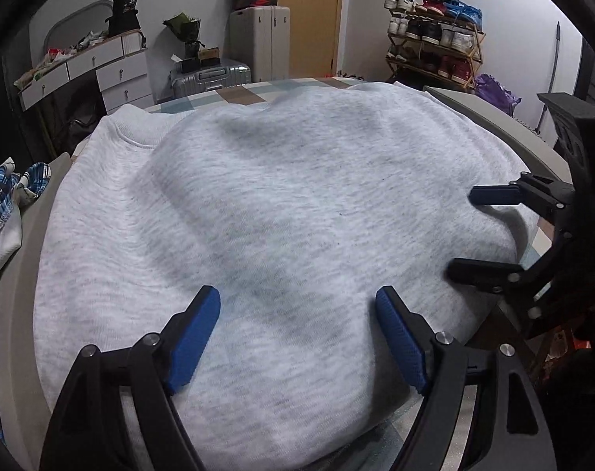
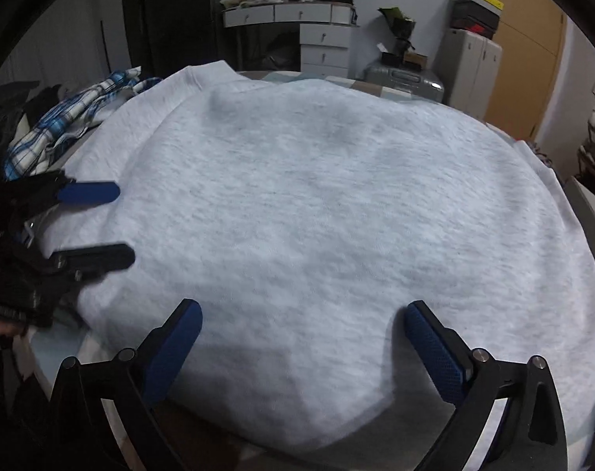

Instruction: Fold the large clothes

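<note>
A light grey sweatshirt [image 1: 281, 204] [image 2: 336, 204] lies spread on the table with one layer folded over, its ribbed collar [image 1: 126, 133] at the far left. My left gripper [image 1: 297, 298] hovers over the near edge of the cloth, its blue pads apart with nothing pinched between them. My right gripper [image 2: 302, 308] stands wide open over the near hem, with only flat fabric below. Each shows in the other's view: the right gripper [image 1: 464, 233] at the sweatshirt's right edge, the left gripper [image 2: 123, 224] at its left edge.
A blue plaid garment [image 1: 10, 196] [image 2: 61, 129] is heaped at the table's left side. The grey table rim [image 1: 20, 294] curves round the sweatshirt. Behind stand white drawers [image 1: 116, 74], a silver suitcase [image 1: 211, 76] and a shoe rack [image 1: 434, 47].
</note>
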The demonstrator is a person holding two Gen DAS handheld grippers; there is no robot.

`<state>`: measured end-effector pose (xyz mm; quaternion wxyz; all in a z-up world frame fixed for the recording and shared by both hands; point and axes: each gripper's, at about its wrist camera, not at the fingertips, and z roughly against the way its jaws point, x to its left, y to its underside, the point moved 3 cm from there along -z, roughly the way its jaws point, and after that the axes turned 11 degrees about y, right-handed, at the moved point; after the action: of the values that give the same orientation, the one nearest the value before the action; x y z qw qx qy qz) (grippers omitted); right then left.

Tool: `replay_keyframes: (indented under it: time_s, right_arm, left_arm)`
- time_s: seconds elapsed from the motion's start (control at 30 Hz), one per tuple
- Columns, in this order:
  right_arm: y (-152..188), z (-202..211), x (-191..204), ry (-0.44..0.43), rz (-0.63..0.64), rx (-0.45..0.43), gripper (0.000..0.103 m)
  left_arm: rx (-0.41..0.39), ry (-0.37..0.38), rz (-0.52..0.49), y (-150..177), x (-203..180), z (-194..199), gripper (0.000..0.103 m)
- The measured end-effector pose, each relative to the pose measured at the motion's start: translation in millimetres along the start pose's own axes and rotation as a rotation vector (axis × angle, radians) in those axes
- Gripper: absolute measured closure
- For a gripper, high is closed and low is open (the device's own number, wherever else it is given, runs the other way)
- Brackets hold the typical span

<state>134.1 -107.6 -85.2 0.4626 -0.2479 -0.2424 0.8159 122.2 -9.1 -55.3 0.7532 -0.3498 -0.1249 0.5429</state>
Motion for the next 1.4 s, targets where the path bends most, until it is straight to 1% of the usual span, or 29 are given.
replay_keyframes:
  time_s: [0.07, 0.1, 0.13, 0.2, 0.23, 0.27, 0.3, 0.37, 0.43, 0.5, 0.53, 0.6, 0.67, 0.73, 0.8, 0.87, 0.9, 0.93, 0.97, 1.0, 1.03, 1.07, 1.1, 1.13, 1.2, 1.23, 1.27, 1.33, 1.4]
  right_arm:
    - [16.1, 2.9, -36.3, 0.076, -0.032, 0.031, 0.0]
    - [26.2, 2.8, -65.8, 0.148, -0.091, 0.054, 0.0]
    - [34.6, 6.6, -88.0, 0.17, -0.151, 0.06, 0.0]
    - [52.8, 9.3, -132.0, 0.271, -0.277, 0.095, 0.0]
    - [59.7, 11.7, -147.6, 0.314, -0.328, 0.107, 0.0]
    - [63.2, 12.5, -155.3, 0.317, -0.368, 0.126, 0.0]
    - [63.0, 13.9, -156.3, 0.309, -0.398, 0.134, 0.0]
    - [49.9, 16.7, -143.7, 0.321, -0.385, 0.122, 0.0]
    - [28.3, 20.7, -109.7, 0.242, -0.306, 0.071, 0.0]
    - [6.5, 20.0, -70.0, 0.151, -0.187, 0.032, 0.0]
    - [-4.4, 16.9, -44.8, 0.121, -0.097, 0.019, 0.0]
    - [-13.2, 9.6, -17.0, 0.102, -0.003, -0.009, 0.0]
    - [-12.9, -5.4, -3.5, 0.101, 0.041, 0.01, 0.0]
    - [-4.7, -7.1, -21.5, 0.066, 0.001, -0.005, 0.0]
    - [10.3, -0.8, -46.8, 0.11, -0.047, 0.016, 0.0]
    - [27.9, -0.3, -86.9, 0.153, -0.145, 0.043, 0.0]
    - [35.3, 2.8, -106.0, 0.197, -0.179, 0.049, 0.0]
    - [47.9, 6.3, -132.7, 0.312, -0.227, 0.063, 0.0]
    - [54.4, 7.9, -148.4, 0.358, -0.265, 0.072, 0.0]
    - [63.3, 8.6, -166.3, 0.365, -0.337, 0.086, 0.0]
    - [74.4, 9.0, -185.6, 0.313, -0.449, 0.102, 0.0]
    - [79.0, 6.4, -193.2, 0.269, -0.513, 0.118, 0.0]
    - [80.0, 5.2, -196.4, 0.24, -0.547, 0.133, 0.0]
    - [77.5, 6.0, -196.0, 0.248, -0.547, 0.124, 0.0]
    - [66.0, 6.5, -189.6, 0.289, -0.489, 0.134, 0.0]
    - [57.9, 9.5, -184.6, 0.309, -0.455, 0.122, 0.0]
    - [46.4, 10.3, -176.5, 0.309, -0.425, 0.103, 0.0]
    - [24.1, 12.4, -165.5, 0.289, -0.351, 0.073, 0.0]
    - [5.8, 11.2, -154.5, 0.335, -0.271, 0.056, 0.0]
  left_arm:
    - [-0.004, 0.011, 0.002, 0.0, 2.0, 0.1, 0.025]
    - [-0.007, 0.018, 0.006, 0.1, 2.4, 0.4, 0.025]
    - [-0.008, 0.021, 0.007, 0.2, 3.2, 0.6, 0.025]
    - [-0.01, 0.022, 0.007, 0.3, 3.7, 1.0, 0.025]
    - [-0.012, 0.023, 0.007, 0.4, 3.9, 1.1, 0.025]
    - [-0.014, 0.025, 0.007, 0.7, 3.9, 1.0, 0.025]
    - [-0.015, 0.027, 0.008, 0.9, 4.2, 1.0, 0.025]
    - [-0.017, 0.027, 0.009, 1.0, 3.9, 0.8, 0.025]
    - [-0.019, 0.025, 0.008, 1.3, 3.7, 0.7, 0.024]
    - [-0.02, 0.024, 0.007, 1.4, 3.6, 0.7, 0.024]
    - [-0.02, 0.024, 0.008, 1.5, 3.4, 0.7, 0.024]
    - [-0.021, 0.026, 0.008, 1.6, 3.4, 0.9, 0.024]
    - [-0.021, 0.026, 0.008, 1.4, 3.2, 0.7, 0.024]
    - [-0.023, 0.026, 0.009, 1.3, 3.2, 0.8, 0.024]
    - [-0.024, 0.029, 0.009, 1.4, 3.3, 0.9, 0.024]
    - [-0.027, 0.034, 0.011, 1.3, 4.0, 1.2, 0.024]
    - [-0.028, 0.037, 0.012, 1.2, 4.0, 1.2, 0.023]
    - [-0.029, 0.038, 0.012, 1.3, 5.1, 1.5, 0.023]
    - [-0.029, 0.039, 0.012, 1.1, 5.2, 1.5, 0.023]
    - [-0.029, 0.039, 0.012, 1.0, 5.1, 1.2, 0.022]
    - [-0.028, 0.037, 0.01, 1.3, 5.2, 1.3, 0.022]
    - [-0.027, 0.033, 0.006, 1.3, 5.1, 1.2, 0.021]
    - [-0.025, 0.029, 0.003, 1.1, 5.5, 1.0, 0.021]
    - [-0.025, 0.027, 0.002, 1.0, 5.4, 0.9, 0.021]
    - [-0.022, 0.023, 0.001, 0.1, 5.1, 0.8, 0.02]
    - [-0.021, 0.022, 0.005, -0.4, 5.3, 1.2, 0.02]
    - [-0.021, 0.019, 0.01, -1.1, 4.7, 1.6, 0.02]
    - [-0.028, 0.003, 0.059, -3.9, 5.7, 6.3, 0.02]
    - [-0.049, 0.006, 0.1, -7.8, 2.5, 18.1, 0.02]
